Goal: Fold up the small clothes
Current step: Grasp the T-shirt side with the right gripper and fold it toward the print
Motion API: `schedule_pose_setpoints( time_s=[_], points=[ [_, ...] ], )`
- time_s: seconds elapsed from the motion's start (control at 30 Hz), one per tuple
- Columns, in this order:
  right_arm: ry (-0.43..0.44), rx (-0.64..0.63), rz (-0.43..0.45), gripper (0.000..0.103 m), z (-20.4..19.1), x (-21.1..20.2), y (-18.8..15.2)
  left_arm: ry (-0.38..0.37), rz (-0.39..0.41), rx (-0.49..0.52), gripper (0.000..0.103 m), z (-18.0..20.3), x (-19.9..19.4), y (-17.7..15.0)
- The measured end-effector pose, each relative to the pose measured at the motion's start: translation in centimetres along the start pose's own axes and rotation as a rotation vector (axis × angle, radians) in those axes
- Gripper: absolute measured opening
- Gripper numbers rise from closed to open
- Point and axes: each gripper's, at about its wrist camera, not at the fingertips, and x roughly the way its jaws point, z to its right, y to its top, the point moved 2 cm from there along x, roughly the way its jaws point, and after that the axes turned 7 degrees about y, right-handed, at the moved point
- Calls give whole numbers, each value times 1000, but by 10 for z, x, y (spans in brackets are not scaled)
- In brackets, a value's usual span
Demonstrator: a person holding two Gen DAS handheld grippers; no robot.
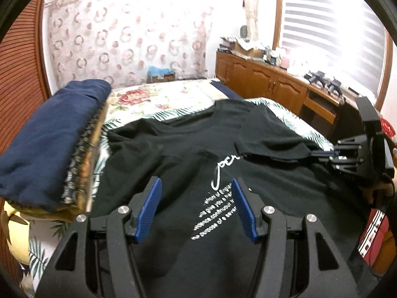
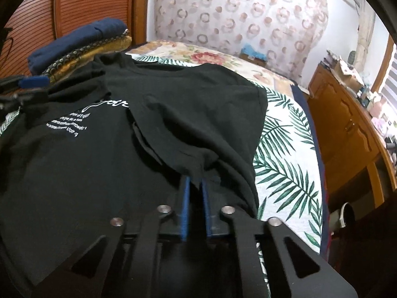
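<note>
Right gripper [image 2: 194, 188]: jaws pressed together, pinching a fold of the black T-shirt [image 2: 104, 164].
Left gripper [image 1: 196, 206]: jaws spread, empty, above the print.
T-shirt: spread on the bed [image 2: 285, 154], beside the folded stack [image 1: 47, 136].
Risk: thin pinch may slip, so the fold bunches.

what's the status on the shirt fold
Left gripper open above shirt. Right gripper shut on its edge. Folded pile sits at its left side.

Black tee [image 1: 173, 154]: white print, "continuour", "of England" legible.
</note>
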Motion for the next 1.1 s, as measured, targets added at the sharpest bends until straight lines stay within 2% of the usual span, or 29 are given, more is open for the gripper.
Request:
schedule_pose_setpoints(
  time_s=[0.4,0.57,0.63,0.67,0.7,0.87,0.93,0.97,1.1],
  points=[
    [116,-8,66,0,-29,-35,7,21,64,-53,58,-17,-12,5],
    [60,-25,79,2,-29,-32,7,22,61,-50,58,-17,-12,2],
    [-8,-20,60,18,-21,-23,7,18,60,-50,58,-18,-12,1],
    [-23,-18,56,33,-18,-20,7,16,57,-51,58,-18,-11,0],
    [-27,-11,49,41,-13,-16,5,14,56,-50,58,-18,-11,-1],
    [-32,9,-19,41,3,7,-2,12,45,-39,58,-15,-7,-2],
    [-37,7,-20,27,5,10,-3,13,42,-36,58,-14,-7,-2],
    [-40,7,-24,11,5,10,-3,13,43,-38,58,-14,-7,-2],
    [-29,12,-1,5,5,1,-1,15,46,-39,58,-14,-7,-1]
  ],
)
